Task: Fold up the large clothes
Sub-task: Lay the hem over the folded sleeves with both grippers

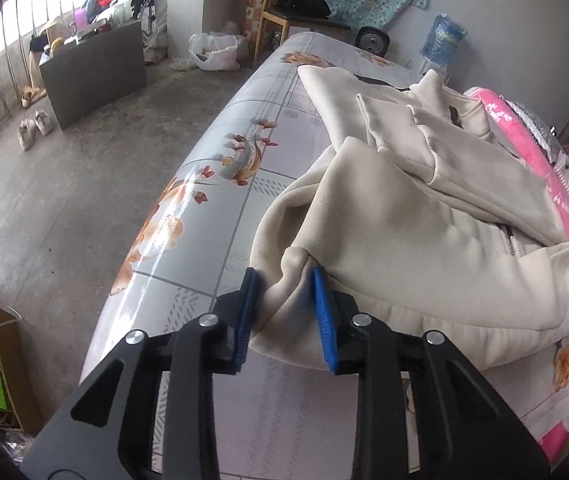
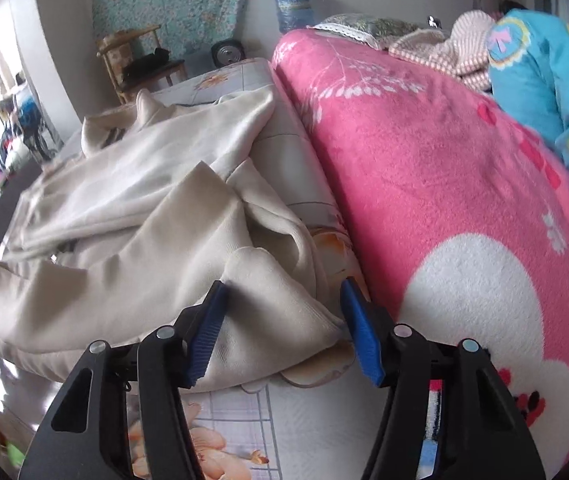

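A large cream fleece jacket [image 1: 424,208] lies rumpled on the floral mat [image 1: 220,200] that covers the bed, with a zipper showing at its right. It also fills the middle of the right wrist view [image 2: 132,216]. My left gripper [image 1: 286,280] is open, its blue pads on either side of a raised fold at the jacket's near hem. My right gripper [image 2: 284,292] is open wide, its pads straddling the jacket's near right corner, close beside the pink blanket [image 2: 444,184].
The pink blanket runs along the right side of the mat, with a blue garment [image 2: 544,92] and a knitted one [image 2: 448,48] behind. The mat's left edge [image 1: 172,200] drops to a concrete floor. A wooden chair [image 1: 292,4], a water bottle [image 1: 442,40] and a speaker [image 1: 372,42] stand at the far end.
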Motion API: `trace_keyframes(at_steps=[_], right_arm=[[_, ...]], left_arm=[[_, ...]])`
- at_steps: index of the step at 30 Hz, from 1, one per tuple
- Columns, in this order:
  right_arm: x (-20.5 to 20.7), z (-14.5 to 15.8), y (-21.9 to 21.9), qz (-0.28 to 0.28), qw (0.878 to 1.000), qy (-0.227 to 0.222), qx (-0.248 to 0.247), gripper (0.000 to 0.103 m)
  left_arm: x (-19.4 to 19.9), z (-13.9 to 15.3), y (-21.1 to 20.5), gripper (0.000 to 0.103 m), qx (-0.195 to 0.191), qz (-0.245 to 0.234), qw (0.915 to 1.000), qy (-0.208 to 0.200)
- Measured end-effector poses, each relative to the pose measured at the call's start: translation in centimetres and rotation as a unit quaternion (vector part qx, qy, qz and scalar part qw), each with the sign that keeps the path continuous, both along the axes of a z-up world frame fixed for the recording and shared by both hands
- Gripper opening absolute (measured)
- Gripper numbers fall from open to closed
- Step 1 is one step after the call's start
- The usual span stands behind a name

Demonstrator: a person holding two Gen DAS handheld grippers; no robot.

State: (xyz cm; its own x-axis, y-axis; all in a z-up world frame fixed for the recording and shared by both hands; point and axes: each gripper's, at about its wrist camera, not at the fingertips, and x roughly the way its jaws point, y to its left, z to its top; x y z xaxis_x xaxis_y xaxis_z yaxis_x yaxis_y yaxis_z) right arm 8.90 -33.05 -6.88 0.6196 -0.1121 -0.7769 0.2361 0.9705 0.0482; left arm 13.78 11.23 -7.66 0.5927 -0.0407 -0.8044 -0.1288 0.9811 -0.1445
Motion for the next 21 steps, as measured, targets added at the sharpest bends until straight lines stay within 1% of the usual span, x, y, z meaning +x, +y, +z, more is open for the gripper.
trace_keyframes(at_steps=[1, 2, 4, 5, 7, 10, 13, 15, 17, 18, 20, 21], right_arm=[[0.1, 0.1, 0.4, 0.006, 1.000, 0.000, -0.014, 0.043], [0.3, 0.2, 0.7, 0.012, 1.000, 0.003, -0.024, 0.038], [0.3, 0.3, 1.2, 0.031, 0.999, 0.006, -0.027, 0.016], [0.2, 0.7, 1.4, 0.033, 0.999, 0.003, -0.032, 0.015], [-0.4, 1.9, 1.5, 0.036, 0.999, -0.010, -0.028, 0.012], [-2.2, 3.9, 1.3, 0.033, 0.999, -0.039, -0.001, 0.011], [-4.2, 5.1, 1.2, 0.035, 0.998, -0.048, 0.021, 0.011], [-5.9, 5.4, 1.0, 0.035, 0.998, -0.047, 0.034, 0.011], [-7.8, 5.1, 0.5, 0.031, 0.997, -0.041, 0.060, 0.011], [-8.6, 4.6, 0.0, 0.027, 0.996, -0.035, 0.078, 0.013], [-9.8, 2.9, -1.2, 0.014, 0.995, -0.006, 0.103, 0.021], [-10.1, 2.4, -1.6, 0.001, 0.995, 0.004, 0.100, 0.033]], left_arm=[[0.0, 0.1, -0.3, 0.019, 0.012, -0.003, 0.9999, -0.003], [-0.1, 0.2, -0.6, 0.018, 0.024, -0.006, 0.9997, -0.007], [-0.5, 0.6, -0.9, 0.013, 0.038, -0.010, 0.9991, -0.016], [-0.8, 1.0, -1.0, 0.011, 0.042, -0.012, 0.9988, -0.021], [-1.7, 2.1, -0.4, 0.009, 0.031, -0.010, 0.9990, -0.031], [-3.3, 4.1, 0.4, 0.008, -0.005, -0.014, 0.9987, -0.049], [-5.5, 5.8, 0.8, 0.008, -0.018, -0.027, 0.9979, -0.056], [-7.1, 6.4, 1.2, 0.008, -0.023, -0.032, 0.9979, -0.051], [-9.1, 6.3, 2.0, 0.008, -0.038, -0.032, 0.9982, -0.034], [-9.7, 5.9, 2.4, 0.008, -0.045, -0.031, 0.9983, -0.023], [-10.6, 4.1, 3.2, 0.011, -0.048, -0.035, 0.9982, 0.010], [-10.9, 3.3, 3.6, 0.016, -0.046, -0.031, 0.9983, 0.020]])
